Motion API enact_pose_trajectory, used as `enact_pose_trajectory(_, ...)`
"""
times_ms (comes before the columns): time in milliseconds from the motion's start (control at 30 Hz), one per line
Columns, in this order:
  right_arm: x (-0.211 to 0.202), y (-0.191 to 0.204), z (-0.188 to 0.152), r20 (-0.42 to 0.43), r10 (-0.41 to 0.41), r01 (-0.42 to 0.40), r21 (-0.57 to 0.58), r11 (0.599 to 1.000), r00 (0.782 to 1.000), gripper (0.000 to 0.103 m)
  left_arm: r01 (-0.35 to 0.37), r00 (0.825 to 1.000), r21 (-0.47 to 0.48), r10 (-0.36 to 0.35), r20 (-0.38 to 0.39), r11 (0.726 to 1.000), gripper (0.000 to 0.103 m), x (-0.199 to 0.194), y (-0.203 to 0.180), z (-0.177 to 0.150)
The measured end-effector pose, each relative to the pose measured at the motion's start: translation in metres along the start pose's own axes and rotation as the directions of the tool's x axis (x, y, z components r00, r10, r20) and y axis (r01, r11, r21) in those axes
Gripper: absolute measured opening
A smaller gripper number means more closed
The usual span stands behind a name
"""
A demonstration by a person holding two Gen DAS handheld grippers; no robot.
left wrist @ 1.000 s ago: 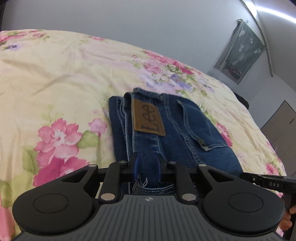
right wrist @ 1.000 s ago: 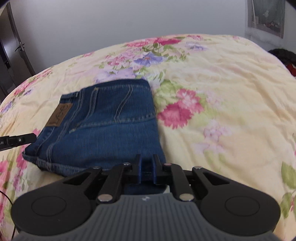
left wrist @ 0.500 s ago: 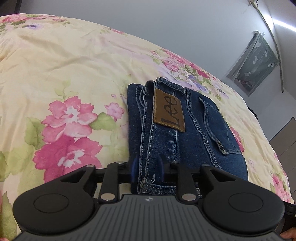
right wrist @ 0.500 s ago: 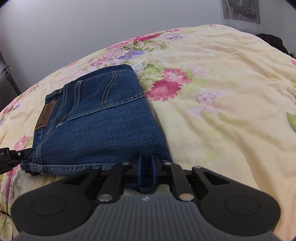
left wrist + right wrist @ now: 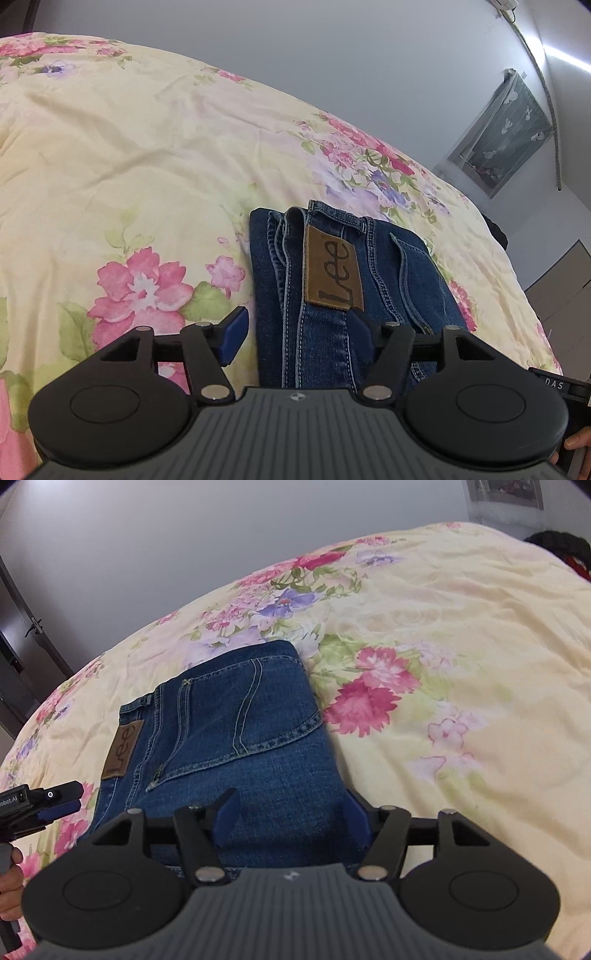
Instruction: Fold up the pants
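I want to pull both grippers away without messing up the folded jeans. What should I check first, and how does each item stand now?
1. Left gripper released: ok, jaws have just been opening and stand wide, jeans between them, pads off.
2. Right gripper released: ok, jaws have just been opening and stand wide over the denim.
3. Jeans folded into a compact stack: ok, leather patch on top.
4. Stack lying flat on the floral bedspread: ok.
5. Near edge free of the fingers: cannot tell, hidden by the gripper bodies.
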State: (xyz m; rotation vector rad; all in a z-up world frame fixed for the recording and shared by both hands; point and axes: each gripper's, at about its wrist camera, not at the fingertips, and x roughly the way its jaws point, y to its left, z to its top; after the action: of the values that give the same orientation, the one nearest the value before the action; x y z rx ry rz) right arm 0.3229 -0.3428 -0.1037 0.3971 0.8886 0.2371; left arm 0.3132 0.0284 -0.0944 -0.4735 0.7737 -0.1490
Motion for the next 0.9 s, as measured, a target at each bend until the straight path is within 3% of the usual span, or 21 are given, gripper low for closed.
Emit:
enact_pose_trajectory(67,0.008,-0.009,0.008,-0.014,0.022,-0.021,0.055,0.998,1.0,0.07,0.018,1.0,-0.016,-0.018,-0.01,1.0,0.078,0.006,0.004,0.004)
enact_pose_trajectory(200,0.024,-0.034,0.022,-0.023,0.069,-0.063,0.188,0.98,0.997,0.069,0.082,0.995,-0.099,-0.086,-0.042,0.992,0.079,0.025,0.022,0.013)
enact_pose_trajectory(367,0.045,-0.055,0.037,-0.023,0.165,-0.152,0.273,0.95,0.986,0.07,0.183,0.977,-0.247,-0.203,-0.059,0.952,0.081,0.053,0.056,0.021)
enact_pose_trajectory(633,0.08,-0.067,0.046,-0.05,0.343,-0.315,0.286,0.905,0.938,0.069,0.332,0.927,-0.309,-0.368,-0.066,0.891,0.081,0.093,0.071,0.026)
enact_pose_trajectory(767,0.096,-0.076,0.047,-0.025,0.412,-0.38,0.338,0.861,0.911,0.052,0.363,0.917,-0.278,-0.394,-0.061,0.889,0.081,0.099,0.067,0.026)
enact_pose_trajectory(833,0.103,-0.078,0.047,-0.009,0.436,-0.403,0.366,0.839,0.9,0.044,0.359,0.921,-0.252,-0.385,-0.063,0.899,0.08,0.099,0.062,0.026)
enact_pose_trajectory(900,0.104,-0.075,0.047,-0.01,0.429,-0.399,0.353,0.846,0.903,0.039,0.341,0.93,-0.216,-0.362,-0.063,0.915,0.074,0.097,0.054,0.025)
